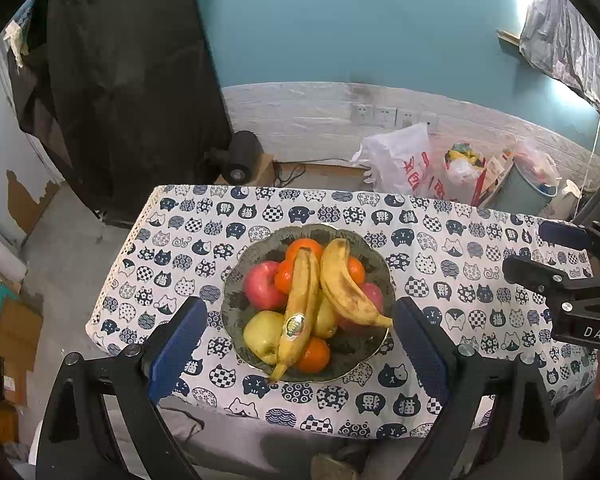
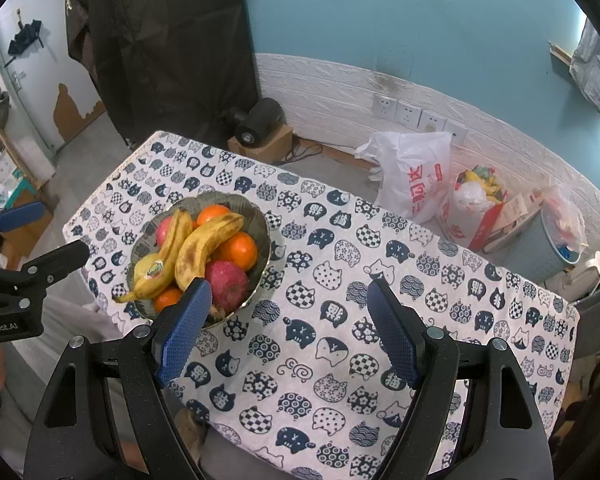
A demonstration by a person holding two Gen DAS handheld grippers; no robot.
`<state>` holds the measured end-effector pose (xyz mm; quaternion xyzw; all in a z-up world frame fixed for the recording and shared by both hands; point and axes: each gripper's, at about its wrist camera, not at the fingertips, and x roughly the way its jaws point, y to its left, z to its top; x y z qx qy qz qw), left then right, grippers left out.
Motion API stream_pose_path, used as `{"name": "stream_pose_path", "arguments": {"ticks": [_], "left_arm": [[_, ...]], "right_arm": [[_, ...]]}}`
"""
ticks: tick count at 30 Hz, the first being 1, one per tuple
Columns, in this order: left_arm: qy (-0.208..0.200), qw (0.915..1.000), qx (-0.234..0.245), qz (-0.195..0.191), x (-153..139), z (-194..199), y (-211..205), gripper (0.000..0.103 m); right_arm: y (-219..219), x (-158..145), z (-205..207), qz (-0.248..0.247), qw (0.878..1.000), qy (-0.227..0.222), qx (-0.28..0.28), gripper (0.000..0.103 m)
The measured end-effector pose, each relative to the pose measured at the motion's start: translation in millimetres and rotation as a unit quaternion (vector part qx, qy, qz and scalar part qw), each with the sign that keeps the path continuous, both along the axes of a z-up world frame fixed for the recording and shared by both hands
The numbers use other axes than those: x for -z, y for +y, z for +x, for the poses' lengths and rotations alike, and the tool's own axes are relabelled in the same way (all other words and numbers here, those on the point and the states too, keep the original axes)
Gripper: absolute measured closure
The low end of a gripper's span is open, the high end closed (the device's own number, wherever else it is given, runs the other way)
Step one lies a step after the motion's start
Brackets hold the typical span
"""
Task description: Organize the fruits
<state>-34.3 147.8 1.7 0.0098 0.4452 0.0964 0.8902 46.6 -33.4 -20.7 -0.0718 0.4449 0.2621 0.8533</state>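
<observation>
We hold left gripper [image 1: 300, 332] agape around dark scalloped fruit bowl [image 1: 236, 280] | right gripper [image 2: 288, 320] agape beside it | only left view shows yellow-green apple [image 1: 262, 334]

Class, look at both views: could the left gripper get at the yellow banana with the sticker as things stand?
Probably yes. The left gripper is open, and the yellow stickered banana lies on top of the fruit in the dark patterned bowl, with nothing covering it.

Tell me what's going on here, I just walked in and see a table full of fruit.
A person holds two grippers above a table with a cat-print cloth. Both the left gripper and the right gripper are open and empty. All the fruit sits piled in a bowl: two bananas on top of apples and oranges. Nothing has been picked up yet; the left gripper faces the bowl.
</observation>
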Motion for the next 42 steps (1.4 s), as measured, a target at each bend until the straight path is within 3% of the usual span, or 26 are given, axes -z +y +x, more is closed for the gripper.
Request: {"name": "stream_pose_path", "arguments": {"ticks": [42], "left_arm": [[0.015,0.9996,-0.023,-0.003,4.5,-1.9,-1.0,0.008]], "right_arm": [[2.0,-0.5,-1.5,-0.002,1.0,0.0,0.001,0.024]]}}
